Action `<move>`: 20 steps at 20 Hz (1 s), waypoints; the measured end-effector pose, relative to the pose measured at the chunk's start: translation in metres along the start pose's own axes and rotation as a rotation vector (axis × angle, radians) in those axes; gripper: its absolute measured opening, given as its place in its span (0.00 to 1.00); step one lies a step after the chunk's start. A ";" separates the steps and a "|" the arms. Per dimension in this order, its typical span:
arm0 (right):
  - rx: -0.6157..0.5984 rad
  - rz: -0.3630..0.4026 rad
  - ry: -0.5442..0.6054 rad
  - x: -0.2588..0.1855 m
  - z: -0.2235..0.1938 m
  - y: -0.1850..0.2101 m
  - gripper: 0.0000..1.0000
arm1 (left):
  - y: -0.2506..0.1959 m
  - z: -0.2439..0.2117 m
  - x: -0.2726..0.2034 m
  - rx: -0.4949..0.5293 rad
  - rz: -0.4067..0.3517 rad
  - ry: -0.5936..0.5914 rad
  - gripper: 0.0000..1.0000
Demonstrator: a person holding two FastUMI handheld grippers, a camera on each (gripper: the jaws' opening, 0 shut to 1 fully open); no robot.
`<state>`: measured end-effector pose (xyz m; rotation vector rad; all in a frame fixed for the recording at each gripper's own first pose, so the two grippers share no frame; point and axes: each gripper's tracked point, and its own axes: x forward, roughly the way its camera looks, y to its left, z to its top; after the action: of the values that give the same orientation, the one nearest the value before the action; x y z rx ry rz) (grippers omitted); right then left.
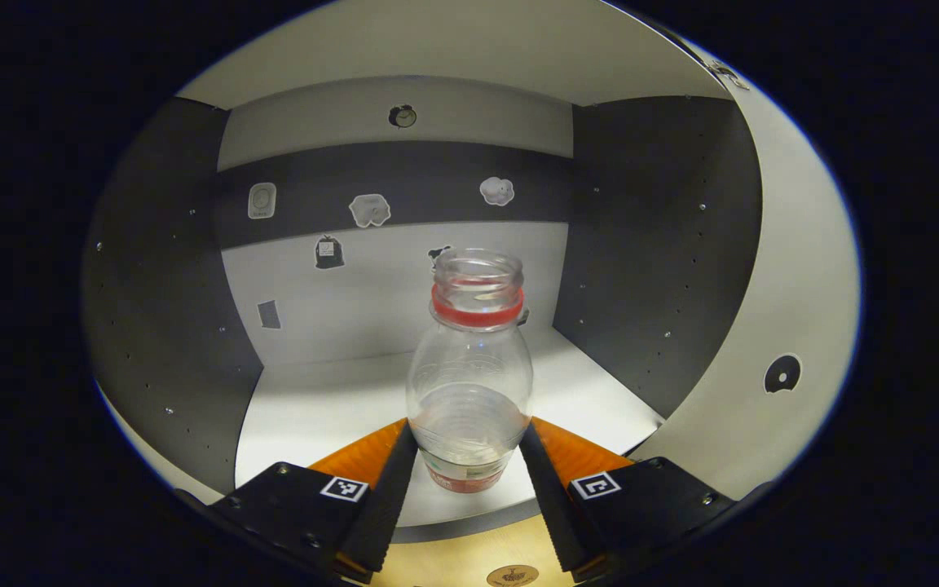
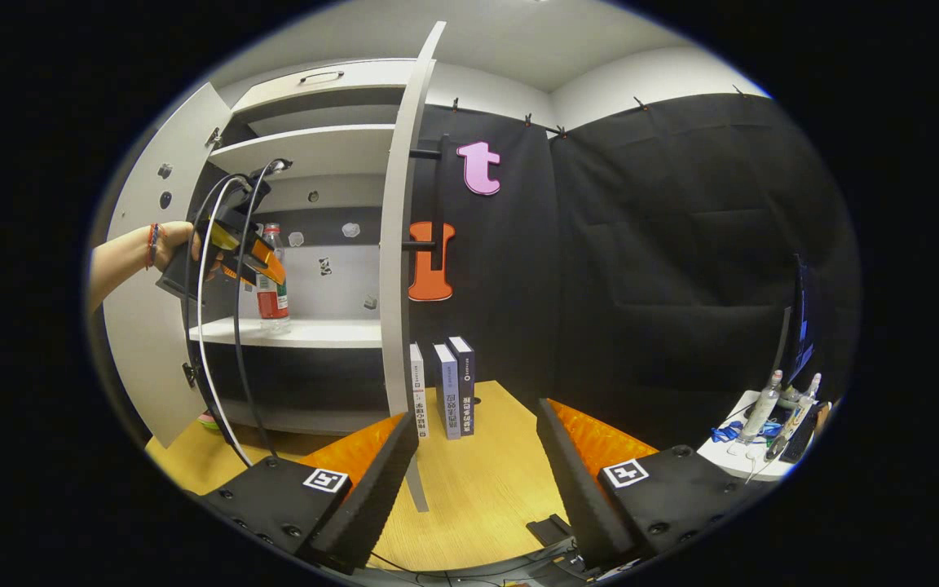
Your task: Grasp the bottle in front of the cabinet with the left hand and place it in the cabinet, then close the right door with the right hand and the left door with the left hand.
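bottle (image 1: pixel 469 367): upright on the cabinet shelf (image 1: pixel 331 408), long axis vertical, directly ahead between the left gripper (image 1: pixel 469 465) fingers
left gripper: narrowed onto the bottle's lower body, both fingers look in contact (likely about to let go)
right gripper (image 2: pixel 478 456): wide open, empty, below the right door (image 2: pixel 400 244) edge, nearer it
labels: none readable

My bottle (image 1: pixel 469 367) is clear, glossy plastic, ribbed low down, with a smooth plastic ring at its neck. The shelf (image 1: pixel 331 408) under it looks like smooth matt board, as does the door (image 2: pixel 400 244). My table (image 2: pixel 478 481) is pale wood-grain with a satin finish.
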<state>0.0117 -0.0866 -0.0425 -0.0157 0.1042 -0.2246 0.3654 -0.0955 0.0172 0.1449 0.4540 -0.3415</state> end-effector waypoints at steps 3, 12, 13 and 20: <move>0.002 0.001 0.005 0.001 -0.002 0.001 0.98 | 0.000 0.000 0.001 -0.004 0.004 0.000 0.78; 0.000 0.007 -0.005 0.000 0.002 0.002 0.98 | -0.001 0.005 -0.003 0.001 0.017 -0.024 0.78; 0.000 0.006 -0.007 -0.001 0.003 0.002 0.98 | -0.002 0.009 -0.004 0.006 0.018 -0.035 0.81; 0.005 0.019 -0.014 -0.002 0.006 0.002 0.98 | -0.002 0.027 -0.023 0.046 0.055 -0.104 0.96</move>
<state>0.0112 -0.0838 -0.0365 -0.0113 0.0901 -0.2054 0.3561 -0.0959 0.0514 0.1837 0.3386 -0.3040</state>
